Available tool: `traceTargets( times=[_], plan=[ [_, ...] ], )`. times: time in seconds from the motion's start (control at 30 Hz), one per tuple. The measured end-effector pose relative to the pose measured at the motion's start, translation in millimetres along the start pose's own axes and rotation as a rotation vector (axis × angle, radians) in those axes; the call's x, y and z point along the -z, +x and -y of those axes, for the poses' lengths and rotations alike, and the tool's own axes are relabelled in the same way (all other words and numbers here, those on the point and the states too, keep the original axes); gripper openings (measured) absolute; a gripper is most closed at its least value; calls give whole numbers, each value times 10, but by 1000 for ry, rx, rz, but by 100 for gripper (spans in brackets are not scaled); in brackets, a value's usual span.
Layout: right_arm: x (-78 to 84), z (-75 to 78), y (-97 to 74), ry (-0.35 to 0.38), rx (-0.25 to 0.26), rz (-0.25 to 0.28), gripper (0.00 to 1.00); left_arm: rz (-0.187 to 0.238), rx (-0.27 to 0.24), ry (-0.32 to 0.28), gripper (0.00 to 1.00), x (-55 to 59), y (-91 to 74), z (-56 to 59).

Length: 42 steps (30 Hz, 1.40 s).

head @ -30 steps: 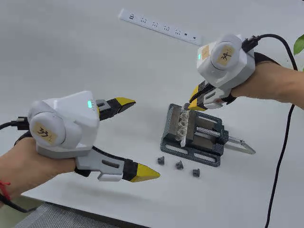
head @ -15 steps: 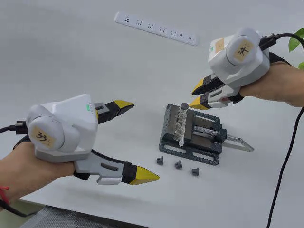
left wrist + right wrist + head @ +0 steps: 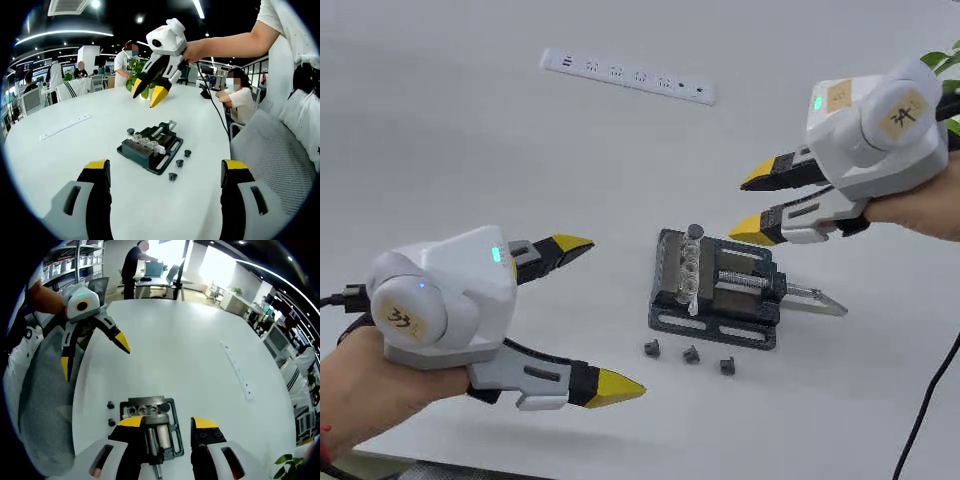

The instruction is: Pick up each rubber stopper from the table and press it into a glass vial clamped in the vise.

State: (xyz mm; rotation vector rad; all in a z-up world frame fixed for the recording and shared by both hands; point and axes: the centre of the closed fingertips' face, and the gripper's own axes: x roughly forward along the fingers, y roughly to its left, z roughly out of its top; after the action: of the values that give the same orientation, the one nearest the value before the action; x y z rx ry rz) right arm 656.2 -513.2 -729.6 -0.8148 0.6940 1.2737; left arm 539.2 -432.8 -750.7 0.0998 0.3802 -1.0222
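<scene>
Room: open-plan office with ceiling strip lights, desks and other people in the background of both gripper views.
Surface: large white table [image 3: 470,150], carrying the work set and a white power strip [image 3: 627,76] well apart at the far side.
Left gripper [image 3: 616,314]: held off the table to the left of the vise, jaws spread wide with nothing between them. Judged to be standing by.
Right gripper [image 3: 737,212]: held high, above and beyond the vise on the right, tips pointing toward it. Jaws are parted to a moderate gap, nothing held.
Vise [image 3: 748,288]: dark bench vise flat on the table between the grippers, screw handle pointing right. It fixes the glass so a stopper can be pushed in without tipping a vial.
Vials [image 3: 688,275]: row of clear glass vials clamped upright, mouths up. The count is hard to read.
Seated stopper [image 3: 695,231]: dark plug on the vial at the far end of the row. Its depth cannot be told.
Loose stoppers [image 3: 690,353]: three small dark rubber stoppers in a line on the table just in front of the vise, apart from one another, within reach of either gripper.
Stage: one vial closed and three stoppers left. The next pick is judged to need a much narrower jaw gap.
</scene>
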Motion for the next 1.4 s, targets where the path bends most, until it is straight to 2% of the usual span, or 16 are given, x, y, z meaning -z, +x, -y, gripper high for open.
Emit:
traceTargets(
  times=[0.3, 0.67, 0.9, 1.1, 1.23, 1.4],
  plan=[
    [133, -121, -267, 63, 46, 71, 40, -36, 16, 16, 84, 56, 31, 12],
    [400, -423, -490, 160, 71, 142, 45, -87, 25, 33, 72, 182, 44, -32],
    [648, -620, -567, 239, 75, 192, 51, -123, 36, 46, 65, 235, 96, -22],
    [771, -765, -620, 306, 91, 251, 57, -147, 45, 47, 56, 270, 146, -2],
    [791, -837, -650, 353, 110, 302, 59, -168, 55, 50, 52, 332, 197, 6],
    [845, -962, -676, 389, 115, 360, 64, -192, 74, 60, 46, 330, 277, 54]
  ],
)
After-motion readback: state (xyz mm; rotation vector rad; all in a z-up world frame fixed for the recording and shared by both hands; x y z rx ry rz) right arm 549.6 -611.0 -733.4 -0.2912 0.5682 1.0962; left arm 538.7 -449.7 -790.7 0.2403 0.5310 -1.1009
